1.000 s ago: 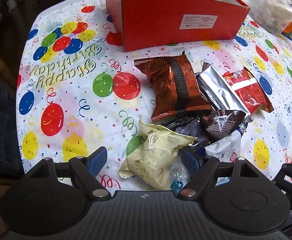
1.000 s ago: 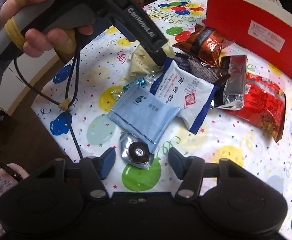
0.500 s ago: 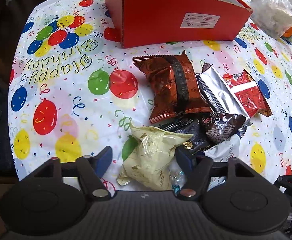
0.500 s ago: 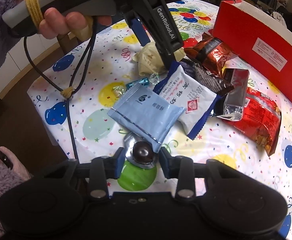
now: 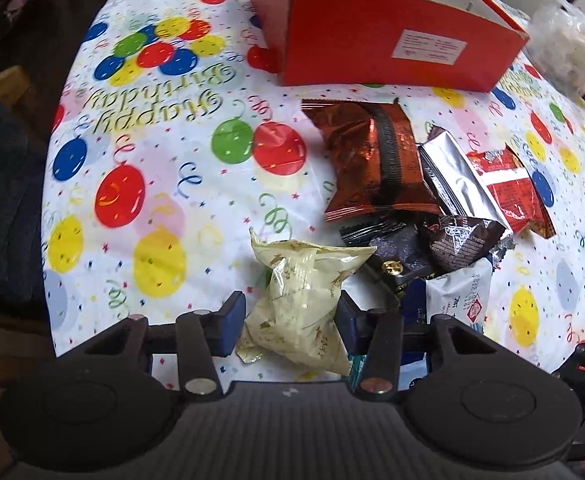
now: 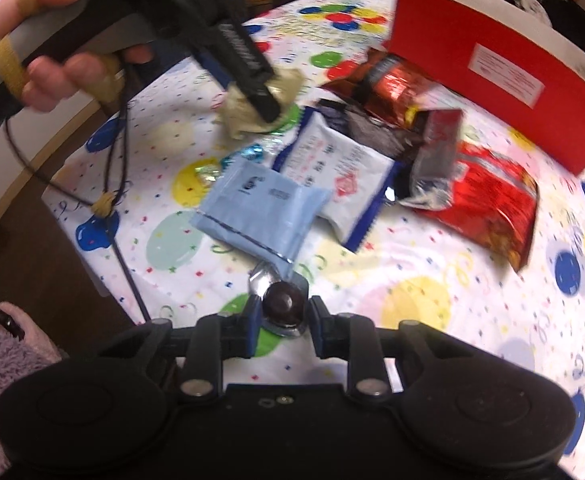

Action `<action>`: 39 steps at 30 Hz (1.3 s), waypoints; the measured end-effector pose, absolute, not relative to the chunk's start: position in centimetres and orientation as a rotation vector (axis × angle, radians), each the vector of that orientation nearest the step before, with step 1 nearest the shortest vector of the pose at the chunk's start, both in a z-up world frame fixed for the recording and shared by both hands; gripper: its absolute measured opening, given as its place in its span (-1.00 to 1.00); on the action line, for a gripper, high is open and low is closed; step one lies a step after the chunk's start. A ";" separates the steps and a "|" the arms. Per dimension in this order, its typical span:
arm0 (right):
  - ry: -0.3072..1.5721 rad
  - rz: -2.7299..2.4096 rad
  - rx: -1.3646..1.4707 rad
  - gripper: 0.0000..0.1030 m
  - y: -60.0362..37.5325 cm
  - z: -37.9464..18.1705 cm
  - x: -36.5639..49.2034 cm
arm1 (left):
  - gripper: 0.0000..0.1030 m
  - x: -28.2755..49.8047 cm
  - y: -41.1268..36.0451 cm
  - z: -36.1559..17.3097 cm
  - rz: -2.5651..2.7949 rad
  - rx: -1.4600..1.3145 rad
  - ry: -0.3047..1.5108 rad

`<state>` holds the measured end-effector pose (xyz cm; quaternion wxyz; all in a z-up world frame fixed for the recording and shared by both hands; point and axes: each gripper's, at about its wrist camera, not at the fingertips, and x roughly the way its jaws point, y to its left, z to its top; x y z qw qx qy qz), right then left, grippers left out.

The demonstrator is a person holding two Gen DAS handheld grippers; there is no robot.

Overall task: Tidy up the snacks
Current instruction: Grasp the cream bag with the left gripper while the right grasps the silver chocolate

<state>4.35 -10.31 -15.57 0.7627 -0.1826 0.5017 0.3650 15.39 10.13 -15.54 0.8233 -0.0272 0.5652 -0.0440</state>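
A cream snack bag with gold print (image 5: 300,300) lies on the balloon tablecloth (image 5: 152,160). My left gripper (image 5: 290,320) has its blue pads against both sides of the bag, and the jaws are still closing. In the right wrist view that left gripper (image 6: 260,92) pins the bunched cream bag (image 6: 244,116). My right gripper (image 6: 284,314) is shut on a round dark chocolate in silver foil (image 6: 283,300) near the table's front edge. The open red box (image 5: 372,52) stands at the back.
Loose snacks lie in a pile: a copper pack (image 5: 368,160), a silver pack (image 5: 460,176), a red pack (image 5: 512,192), a white-and-blue pack (image 6: 332,168) and a light blue pack (image 6: 260,208). A clear plastic bag (image 5: 572,48) sits far right. A cable (image 6: 112,184) hangs off the table's left edge.
The left jaws have narrowed from wide apart to touching the cream bag. The right jaws have closed onto the foil chocolate. Both hands have stayed nearly in place.
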 end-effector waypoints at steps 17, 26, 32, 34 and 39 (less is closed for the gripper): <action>1.050 0.649 -0.277 -0.57 -13.8 -13.8 5.6 | -0.28 13.3 12.0 -13.4 -0.029 -0.195 1.152; 1.003 0.561 -0.182 -0.57 -16.4 -11.5 7.8 | -0.47 13.1 12.4 -13.2 -0.033 -0.251 1.159; 0.999 0.542 -0.158 -0.57 -16.9 -11.5 8.1 | 0.30 13.2 13.2 -13.6 0.009 -0.349 1.165; 0.999 0.540 -0.153 -0.57 -17.0 -11.4 8.2 | 0.34 13.4 13.1 -13.7 0.014 -0.369 1.146; 1.001 0.530 -0.147 -0.57 -17.2 -11.4 8.2 | 0.32 14.7 12.2 -15.0 0.047 -0.363 1.168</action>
